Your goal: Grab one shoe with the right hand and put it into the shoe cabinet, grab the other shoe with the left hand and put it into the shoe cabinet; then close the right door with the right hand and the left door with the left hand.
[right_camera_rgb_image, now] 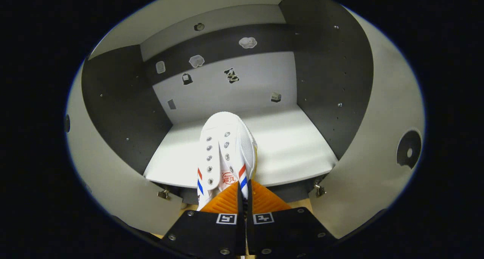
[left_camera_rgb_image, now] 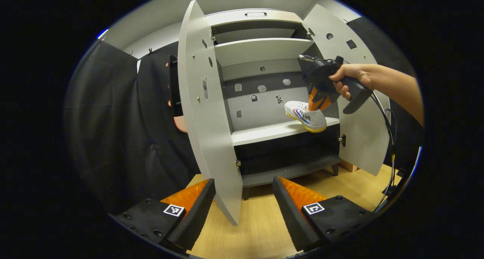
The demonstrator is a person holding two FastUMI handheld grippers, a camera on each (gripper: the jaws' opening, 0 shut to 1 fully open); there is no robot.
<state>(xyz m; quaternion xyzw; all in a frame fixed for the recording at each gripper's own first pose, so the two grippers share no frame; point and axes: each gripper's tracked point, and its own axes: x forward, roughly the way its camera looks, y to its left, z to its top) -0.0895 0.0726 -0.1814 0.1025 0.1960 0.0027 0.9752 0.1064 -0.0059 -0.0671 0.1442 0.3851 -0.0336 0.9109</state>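
Note:
The grey shoe cabinet stands with its left door [left_camera_rgb_image: 206, 111] and right door [left_camera_rgb_image: 363, 100] both swung open. A white shoe [left_camera_rgb_image: 306, 117] with red and blue stripes lies on the middle shelf [left_camera_rgb_image: 264, 132], near the shelf's right end. A hand holds my right gripper [left_camera_rgb_image: 319, 100] at the shoe's heel. In the right gripper view my right gripper [right_camera_rgb_image: 244, 193] is shut on the heel collar of the shoe [right_camera_rgb_image: 227, 145], toe towards the back panel and heel over the front edge of the shelf [right_camera_rgb_image: 298, 149]. My left gripper [left_camera_rgb_image: 244, 202] hangs open low before the cabinet, with the left door's lower corner in line with its gap.
Pale wooden floor [left_camera_rgb_image: 264, 228] runs up to the cabinet. An upper shelf [left_camera_rgb_image: 261, 49] and a dark lower compartment [left_camera_rgb_image: 287, 157] are open too. A cable [left_camera_rgb_image: 387, 130] hangs from the right gripper beside the right door. Black cloth [left_camera_rgb_image: 124, 138] closes off the left side.

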